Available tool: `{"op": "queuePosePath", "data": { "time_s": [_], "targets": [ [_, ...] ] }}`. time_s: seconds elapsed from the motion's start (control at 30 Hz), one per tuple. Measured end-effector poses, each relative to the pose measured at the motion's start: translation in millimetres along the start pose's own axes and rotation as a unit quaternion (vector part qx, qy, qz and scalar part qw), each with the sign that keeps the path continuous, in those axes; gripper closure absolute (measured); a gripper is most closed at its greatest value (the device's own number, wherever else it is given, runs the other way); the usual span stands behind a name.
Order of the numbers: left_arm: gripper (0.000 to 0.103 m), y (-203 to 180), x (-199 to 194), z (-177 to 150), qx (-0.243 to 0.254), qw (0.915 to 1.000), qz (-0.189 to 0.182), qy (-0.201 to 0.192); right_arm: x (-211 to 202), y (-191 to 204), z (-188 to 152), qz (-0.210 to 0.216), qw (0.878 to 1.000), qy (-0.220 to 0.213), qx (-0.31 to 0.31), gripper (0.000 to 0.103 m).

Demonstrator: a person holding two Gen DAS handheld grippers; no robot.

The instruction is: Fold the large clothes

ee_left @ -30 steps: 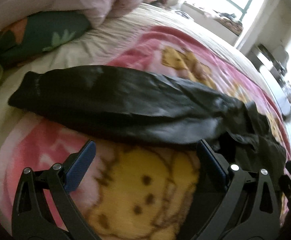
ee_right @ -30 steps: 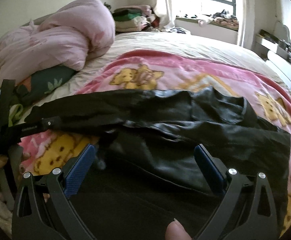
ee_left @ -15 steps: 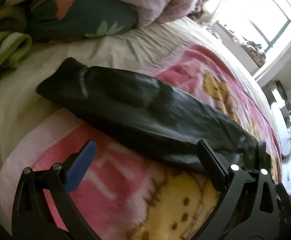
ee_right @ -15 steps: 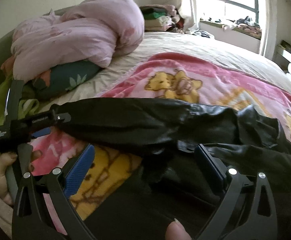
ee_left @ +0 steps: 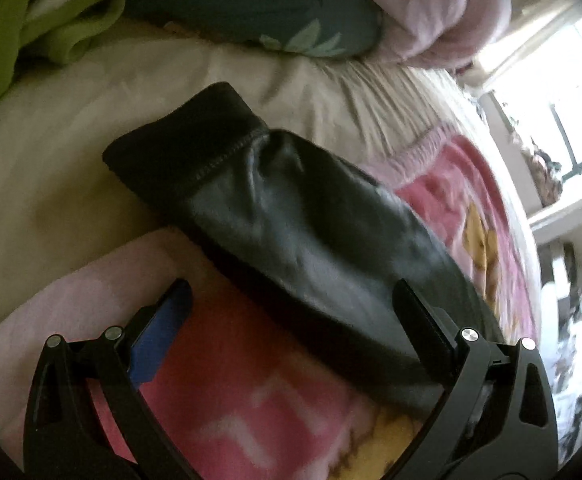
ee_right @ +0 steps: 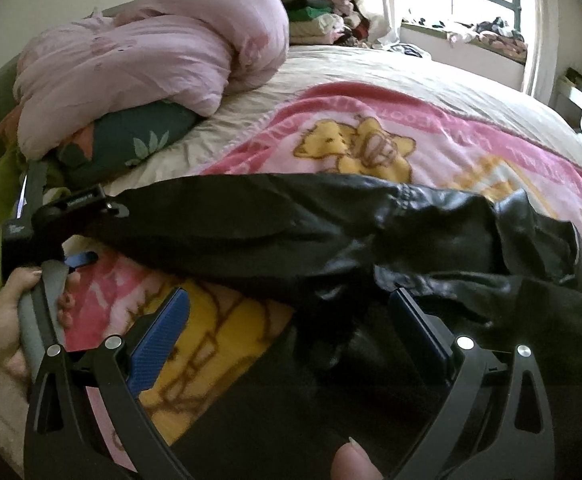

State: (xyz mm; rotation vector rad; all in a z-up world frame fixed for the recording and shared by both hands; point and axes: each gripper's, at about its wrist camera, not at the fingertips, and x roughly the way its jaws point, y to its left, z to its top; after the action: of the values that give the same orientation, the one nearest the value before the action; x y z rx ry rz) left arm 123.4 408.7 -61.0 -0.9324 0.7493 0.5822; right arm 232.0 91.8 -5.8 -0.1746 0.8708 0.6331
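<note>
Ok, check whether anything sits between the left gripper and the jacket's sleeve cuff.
Nothing visible does. The left gripper is open over the pink blanket, and the black jacket sleeve lies just ahead of its fingers, its cuff exposed on the cream sheet.

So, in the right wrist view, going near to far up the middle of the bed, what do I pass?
Right gripper jaws open → black jacket → pink cartoon blanket → cream bedsheet → windowsill clutter.
</note>
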Motion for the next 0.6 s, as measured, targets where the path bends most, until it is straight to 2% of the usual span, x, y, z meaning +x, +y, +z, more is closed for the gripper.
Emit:
{"op": "queuePosePath", "data": {
  "time_s": [0.07,0.1,0.13,0.17,0.2,0.23,0.3,0.43,0.47,0.6],
  "targets": [
    [0.010,0,1,3,-0.009,0.9999,-0.007,-0.008,-4,-7,-5,-0.005,1.000,0.001,0.004,0.004],
    [0.014,-2,2,6,-0.009,0.9998,-0.013,-0.015,-5,-11,-8,-0.009,1.000,0.001,0.005,0.004],
    [0.026,-4,3,9,-0.009,0.9997,-0.017,-0.017,-8,-16,-11,-0.015,1.000,0.001,0.007,0.004],
    [0.033,-8,4,12,-0.004,0.9997,-0.015,-0.018,-11,-21,-14,-0.020,1.000,0.001,0.009,0.004],
    [0.049,-14,4,15,0.007,0.9997,-0.009,-0.023,-13,-26,-17,-0.024,1.000,0.000,0.013,0.004],
    [0.069,-16,5,17,0.012,0.9996,-0.011,-0.025,-17,-33,-20,-0.026,0.999,-0.001,0.020,0.004],
    [0.089,-18,4,20,0.011,0.9993,-0.020,-0.030,-23,-43,-25,-0.028,0.999,-0.005,0.035,0.004],
    [0.099,-25,-26,20,0.022,0.9945,-0.081,-0.063,-34,-63,-37,-0.030,0.997,-0.014,0.069,0.004],
    [0.099,-33,-43,19,0.041,0.9908,-0.099,-0.082,-36,-68,-41,-0.030,0.996,-0.016,0.082,0.004],
    [0.101,-52,-86,10,0.086,0.9778,-0.149,-0.119,-44,-81,-56,-0.013,0.990,-0.021,0.138,0.004]
  ]
}}
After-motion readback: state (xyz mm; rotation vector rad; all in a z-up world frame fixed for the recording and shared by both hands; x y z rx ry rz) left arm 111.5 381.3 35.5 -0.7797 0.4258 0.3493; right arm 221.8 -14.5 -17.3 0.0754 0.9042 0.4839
